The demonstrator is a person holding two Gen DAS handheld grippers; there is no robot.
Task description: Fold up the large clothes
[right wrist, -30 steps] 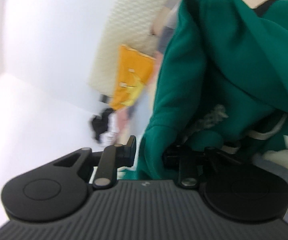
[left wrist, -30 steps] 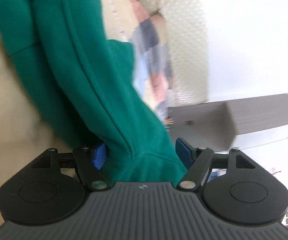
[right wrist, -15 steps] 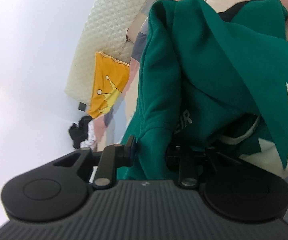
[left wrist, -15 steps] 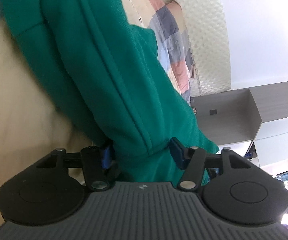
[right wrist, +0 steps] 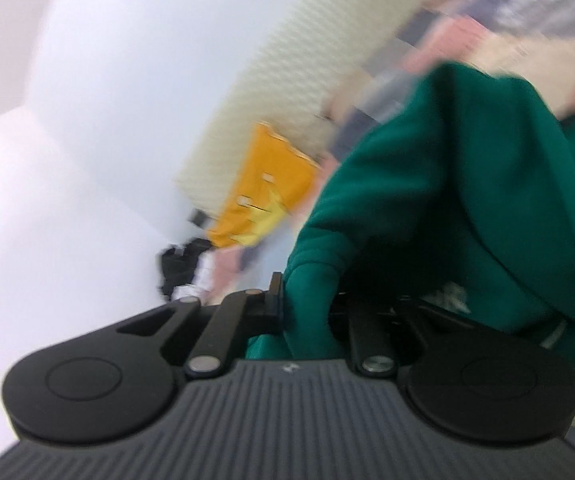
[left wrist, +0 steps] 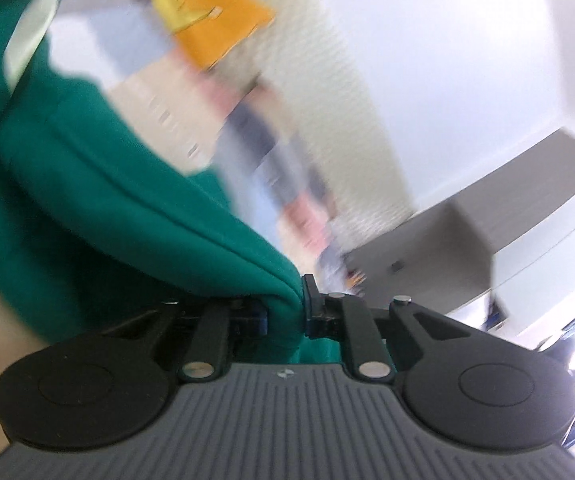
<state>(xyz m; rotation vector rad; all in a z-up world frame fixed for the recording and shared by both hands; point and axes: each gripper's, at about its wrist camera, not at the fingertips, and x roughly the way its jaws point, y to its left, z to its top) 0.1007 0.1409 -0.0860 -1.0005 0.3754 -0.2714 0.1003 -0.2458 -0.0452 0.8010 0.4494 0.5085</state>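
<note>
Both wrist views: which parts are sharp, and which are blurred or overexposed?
Left wrist view: left gripper sharp, green garment and orange cushion smeared, lower right corner blown out. Right wrist view: right gripper sharp, background smeared, white wall washed out.

Each camera sits just behind its own gripper, peering forward along the fingers, tilted and rolled so the room leans. The left wrist view has the left gripper (left wrist: 285, 312) at its foot, green garment (left wrist: 99, 200) very close; the right has the right gripper (right wrist: 305, 312). Both share the garment, the orange cushion (left wrist: 211, 12) and the pale quilted headboard (left wrist: 339, 92) beyond, all blurred.
</note>
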